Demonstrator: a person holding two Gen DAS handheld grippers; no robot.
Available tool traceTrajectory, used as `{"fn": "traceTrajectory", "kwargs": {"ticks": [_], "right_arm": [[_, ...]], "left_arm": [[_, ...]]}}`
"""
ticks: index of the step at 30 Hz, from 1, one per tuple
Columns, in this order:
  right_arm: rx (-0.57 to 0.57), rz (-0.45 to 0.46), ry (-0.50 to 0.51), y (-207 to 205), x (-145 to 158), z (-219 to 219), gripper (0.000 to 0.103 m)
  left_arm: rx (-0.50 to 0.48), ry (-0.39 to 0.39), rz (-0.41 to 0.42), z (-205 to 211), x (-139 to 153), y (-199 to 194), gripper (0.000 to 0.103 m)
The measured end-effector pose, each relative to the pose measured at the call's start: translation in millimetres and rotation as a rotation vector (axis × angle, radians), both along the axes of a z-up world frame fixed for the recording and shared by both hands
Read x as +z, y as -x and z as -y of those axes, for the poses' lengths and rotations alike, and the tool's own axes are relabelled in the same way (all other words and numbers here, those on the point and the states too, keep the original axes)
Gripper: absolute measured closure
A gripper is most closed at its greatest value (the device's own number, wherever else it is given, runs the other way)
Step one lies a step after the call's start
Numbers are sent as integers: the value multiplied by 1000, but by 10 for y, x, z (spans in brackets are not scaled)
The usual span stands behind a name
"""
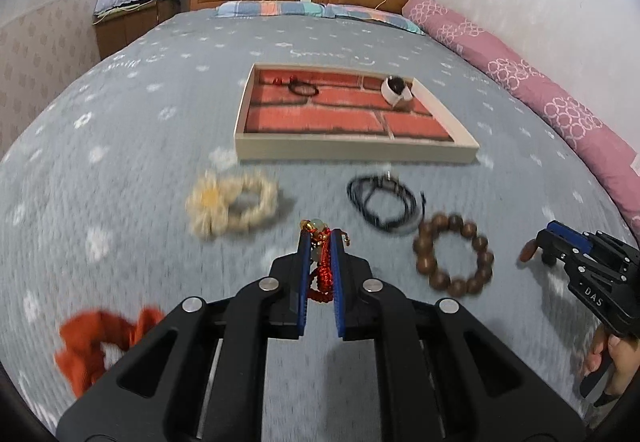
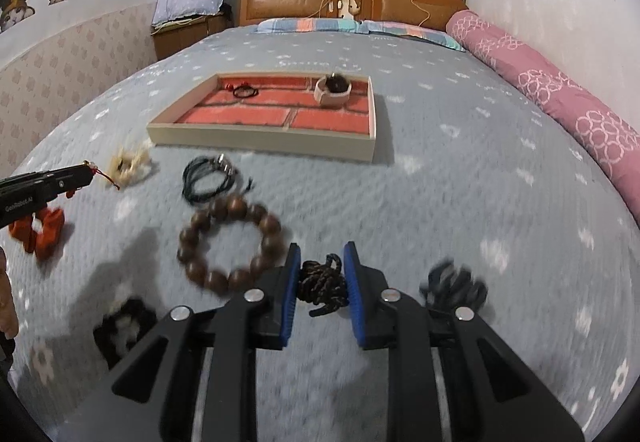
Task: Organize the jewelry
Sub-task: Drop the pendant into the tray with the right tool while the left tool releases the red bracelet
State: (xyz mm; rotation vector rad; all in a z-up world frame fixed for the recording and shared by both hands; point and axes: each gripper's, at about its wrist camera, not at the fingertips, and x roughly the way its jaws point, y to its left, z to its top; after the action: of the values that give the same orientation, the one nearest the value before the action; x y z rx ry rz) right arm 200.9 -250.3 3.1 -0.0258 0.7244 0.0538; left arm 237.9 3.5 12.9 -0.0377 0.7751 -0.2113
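Bottom centre, left wrist view: left gripper (image 1: 321, 242) clenched on a red charm (image 1: 322, 270), lifted off the bedspread (image 1: 120, 146). Lower left: orange scrunchie (image 1: 96, 338). Left of centre: cream scrunchie (image 1: 232, 202). Centre right: black cord (image 1: 380, 198), then bead bracelet (image 1: 454, 256). Upper centre: tray (image 1: 352, 154), already holding a dark bracelet (image 1: 304, 87) and a white band (image 1: 396, 91). Right edge: right gripper (image 1: 534, 248).

Bottom centre, right wrist view: right gripper (image 2: 322, 252) closed on a dark braided cord (image 2: 323, 284); further dark piece (image 2: 454, 284) lower right, black scrunchie (image 2: 122, 326) lower left.

Step judged: transport, both pieces grasped. Next: carry forward over the tray rim, lower, release onto free tray floor.
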Motion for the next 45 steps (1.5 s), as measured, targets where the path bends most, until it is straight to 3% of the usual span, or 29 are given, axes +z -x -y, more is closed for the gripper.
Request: {"fn": "traceTrajectory", "kwargs": {"ticks": [8, 20, 32, 45], "right_arm": [[2, 32, -7, -649, 270, -43, 80], [-4, 44, -42, -1686, 426, -69, 80], [-43, 15, -66, -2683, 256, 42, 80], [-84, -68, -48, -2977, -112, 159, 80]], "left_arm": [[18, 12, -5, 122, 92, -691, 95], [69, 10, -16, 245, 148, -1646, 95], [78, -66, -82, 431, -71, -2702, 95], [98, -80, -219, 367, -492, -3213, 94]]}}
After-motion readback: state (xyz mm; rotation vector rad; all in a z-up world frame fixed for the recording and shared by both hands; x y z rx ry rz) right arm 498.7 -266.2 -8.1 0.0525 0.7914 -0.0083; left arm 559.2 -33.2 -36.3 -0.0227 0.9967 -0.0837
